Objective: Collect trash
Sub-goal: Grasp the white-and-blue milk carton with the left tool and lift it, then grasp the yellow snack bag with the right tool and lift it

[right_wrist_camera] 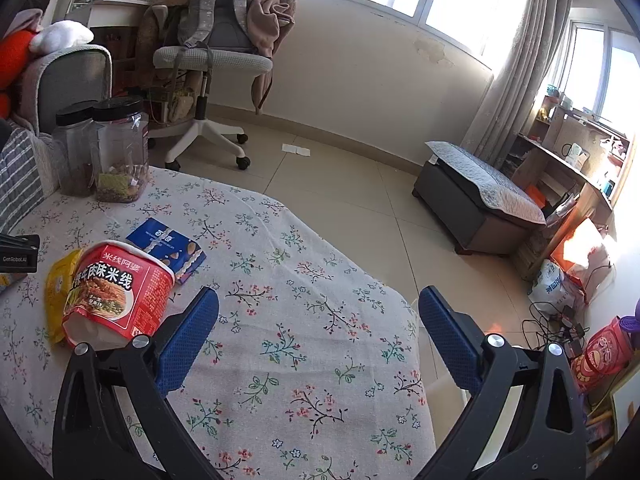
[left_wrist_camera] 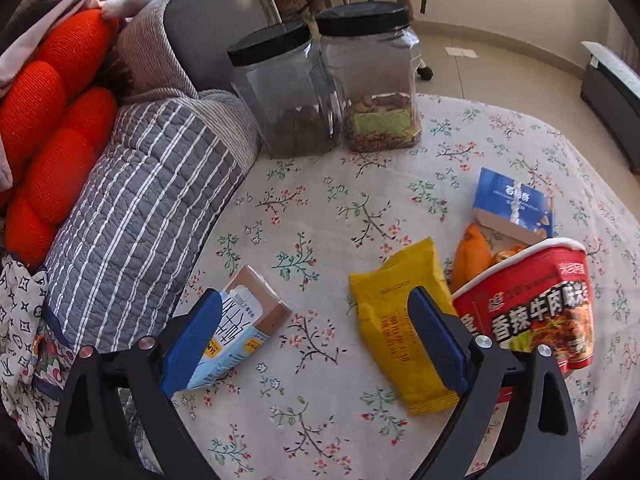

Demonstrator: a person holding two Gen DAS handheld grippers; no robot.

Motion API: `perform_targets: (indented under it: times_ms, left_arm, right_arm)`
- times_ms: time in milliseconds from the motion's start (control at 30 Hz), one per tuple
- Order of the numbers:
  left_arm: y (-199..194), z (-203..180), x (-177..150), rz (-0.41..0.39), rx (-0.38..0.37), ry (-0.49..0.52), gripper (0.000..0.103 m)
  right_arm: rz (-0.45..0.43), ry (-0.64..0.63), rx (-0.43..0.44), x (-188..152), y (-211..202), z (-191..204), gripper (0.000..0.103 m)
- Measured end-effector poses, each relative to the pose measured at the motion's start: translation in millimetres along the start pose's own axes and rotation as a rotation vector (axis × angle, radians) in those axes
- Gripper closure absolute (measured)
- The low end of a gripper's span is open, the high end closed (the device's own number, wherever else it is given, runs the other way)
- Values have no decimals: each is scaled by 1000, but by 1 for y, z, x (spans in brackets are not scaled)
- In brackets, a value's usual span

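My left gripper (left_wrist_camera: 316, 340) hangs wide-jawed between the milk carton (left_wrist_camera: 236, 328) and yellow packet (left_wrist_camera: 404, 328) near the tabletop (left_wrist_camera: 320, 208) edge. My right gripper (right_wrist_camera: 318, 338) is wide, empty. The packet looks light, crinkly, probably empty; I'd pinch its middle.

Two jars (left_wrist_camera: 328, 88), two cartons (left_wrist_camera: 514, 206), one yellow packet (left_wrist_camera: 396, 320), one noodle cup (left_wrist_camera: 532, 304).
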State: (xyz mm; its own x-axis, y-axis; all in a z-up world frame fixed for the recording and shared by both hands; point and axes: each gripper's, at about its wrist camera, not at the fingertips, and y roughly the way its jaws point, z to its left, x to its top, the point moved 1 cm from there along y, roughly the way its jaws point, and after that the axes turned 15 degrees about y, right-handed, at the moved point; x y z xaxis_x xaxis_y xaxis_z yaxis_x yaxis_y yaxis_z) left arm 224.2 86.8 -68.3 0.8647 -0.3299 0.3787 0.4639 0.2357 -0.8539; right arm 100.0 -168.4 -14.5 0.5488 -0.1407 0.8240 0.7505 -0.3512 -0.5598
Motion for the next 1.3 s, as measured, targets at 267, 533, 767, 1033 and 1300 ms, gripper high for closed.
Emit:
perform_targets:
  times_ms: [267, 533, 767, 1033, 1300]
  left_arm:
    - [65, 25, -9, 215, 31, 175, 12]
    - [90, 39, -21, 270, -12, 160, 30]
    - [50, 52, -22, 126, -118, 22, 39]
    - [-41, 85, -30, -162, -88, -256, 43]
    - [-52, 119, -27, -239, 23, -317, 43]
  right_arm:
    - [130, 23, 148, -4, 15, 5, 7]
    - [302, 105, 235, -10, 45, -2, 7]
    - [410, 195, 396, 0, 50, 4, 7]
    - [538, 103, 608, 41, 51, 107, 7]
    - [707, -113, 615, 24, 84, 224, 19]
